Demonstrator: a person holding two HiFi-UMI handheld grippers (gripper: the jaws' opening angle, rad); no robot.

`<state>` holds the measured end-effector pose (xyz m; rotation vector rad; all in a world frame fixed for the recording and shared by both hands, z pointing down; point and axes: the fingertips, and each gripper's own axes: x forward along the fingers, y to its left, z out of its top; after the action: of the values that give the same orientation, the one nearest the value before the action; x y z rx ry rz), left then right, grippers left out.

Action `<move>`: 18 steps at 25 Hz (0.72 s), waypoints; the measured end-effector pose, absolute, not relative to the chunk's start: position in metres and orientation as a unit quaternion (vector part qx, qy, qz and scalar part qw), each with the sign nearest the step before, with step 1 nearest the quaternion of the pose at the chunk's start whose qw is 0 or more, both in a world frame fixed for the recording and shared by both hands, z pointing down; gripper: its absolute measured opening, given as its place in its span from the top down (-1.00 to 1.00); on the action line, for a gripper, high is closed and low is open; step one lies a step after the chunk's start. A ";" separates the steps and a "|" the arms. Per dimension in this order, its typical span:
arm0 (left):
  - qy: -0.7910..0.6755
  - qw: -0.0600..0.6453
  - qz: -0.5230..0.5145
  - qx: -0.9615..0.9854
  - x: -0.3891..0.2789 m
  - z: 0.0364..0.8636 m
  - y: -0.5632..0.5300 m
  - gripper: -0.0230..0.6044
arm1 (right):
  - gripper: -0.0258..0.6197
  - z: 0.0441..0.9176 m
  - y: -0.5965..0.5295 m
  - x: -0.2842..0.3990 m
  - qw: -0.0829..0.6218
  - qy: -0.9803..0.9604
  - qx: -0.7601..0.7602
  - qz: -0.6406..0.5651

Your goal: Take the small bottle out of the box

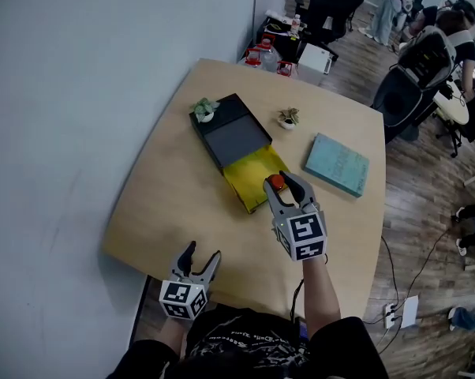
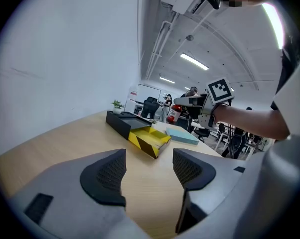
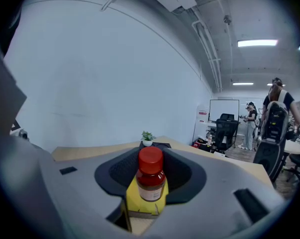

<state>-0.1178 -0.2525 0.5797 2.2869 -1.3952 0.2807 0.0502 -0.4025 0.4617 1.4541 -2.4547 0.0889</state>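
Right gripper [image 1: 283, 181]: jaws part-closed on the small bottle [image 3: 150, 176], pads pressing either side of the body. The bottle stands upright between them, with a red cap and a pale label. In the head view it sits at frame centre, over the near end of the yellow drawer [image 1: 252, 174]. From the left gripper view it seems to hang clear above the drawer, though the distance makes that uncertain.

The box [image 1: 230, 131] is a black sleeve, upper centre on the tabletop [image 1: 174, 204], with the drawer pulled out toward the person. One small potted plant [image 1: 204, 110] stands on its far corner.

Left gripper [image 1: 203, 253]: lower left, at the tabletop's near edge, jaws well apart with nothing between them.

Teal book [image 1: 338, 164]: lies flat, right of the box and apart from it.
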 end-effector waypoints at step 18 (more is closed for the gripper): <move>-0.446 0.184 0.090 0.872 -0.071 0.552 -0.227 -0.03 | 0.45 0.456 -0.308 0.077 0.133 -0.839 0.526 0.037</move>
<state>-0.0714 -0.2270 0.5523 2.4580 -1.2566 0.2533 0.0771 -0.3080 0.4564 1.5246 -2.4343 0.1075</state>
